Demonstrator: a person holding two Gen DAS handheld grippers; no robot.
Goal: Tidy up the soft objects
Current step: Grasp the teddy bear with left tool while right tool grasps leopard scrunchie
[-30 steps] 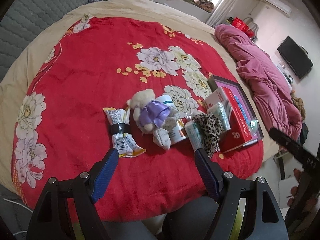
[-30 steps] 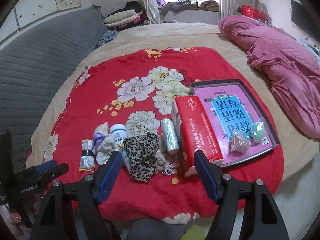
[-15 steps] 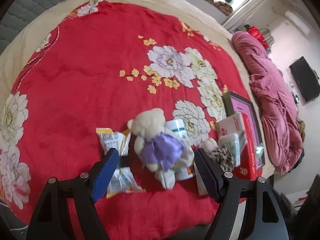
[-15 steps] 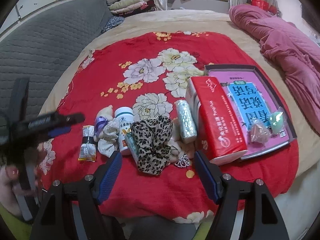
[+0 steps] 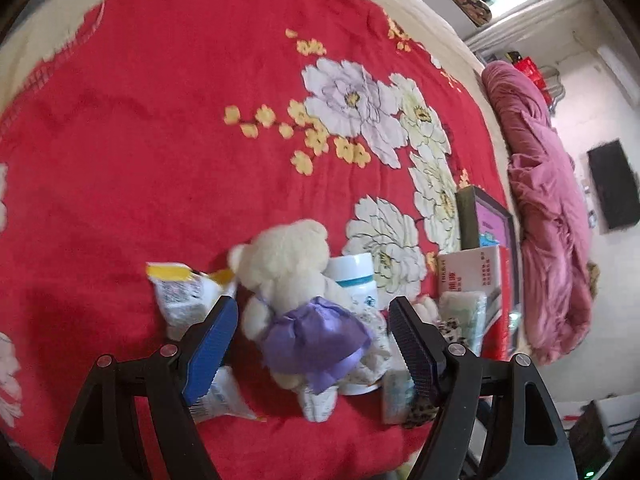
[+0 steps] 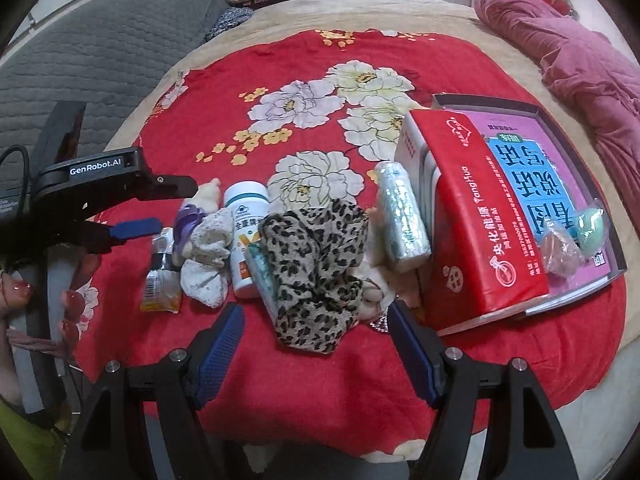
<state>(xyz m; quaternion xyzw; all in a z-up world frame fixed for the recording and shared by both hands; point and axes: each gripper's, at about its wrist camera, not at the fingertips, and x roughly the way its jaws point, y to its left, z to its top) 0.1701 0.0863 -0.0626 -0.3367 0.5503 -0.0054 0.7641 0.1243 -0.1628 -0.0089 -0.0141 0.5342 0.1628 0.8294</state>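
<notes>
A cream teddy bear in a purple skirt (image 5: 296, 300) lies on the red flowered blanket (image 5: 160, 140). My left gripper (image 5: 316, 344) is open, its blue pads on either side of the bear's lower body; I cannot tell if they touch it. The bear also shows in the right wrist view (image 6: 204, 236), with the left gripper (image 6: 160, 208) over it. A leopard-print cloth (image 6: 316, 268) lies in the middle. My right gripper (image 6: 316, 344) is open and empty, just in front of the cloth.
Beside the bear lie a snack packet (image 5: 184, 292) and a white bottle (image 6: 248, 232). Right of the cloth are a silver-green roll (image 6: 402, 220), a red tissue pack (image 6: 476, 220) and a box lid tray (image 6: 580, 184) holding small sponges. A pink quilt (image 6: 572, 48) lies at far right.
My left gripper has moved forward and down to the teddy bear, which now sits between its open pads. My right gripper has drifted slightly closer to the leopard-print cloth.
</notes>
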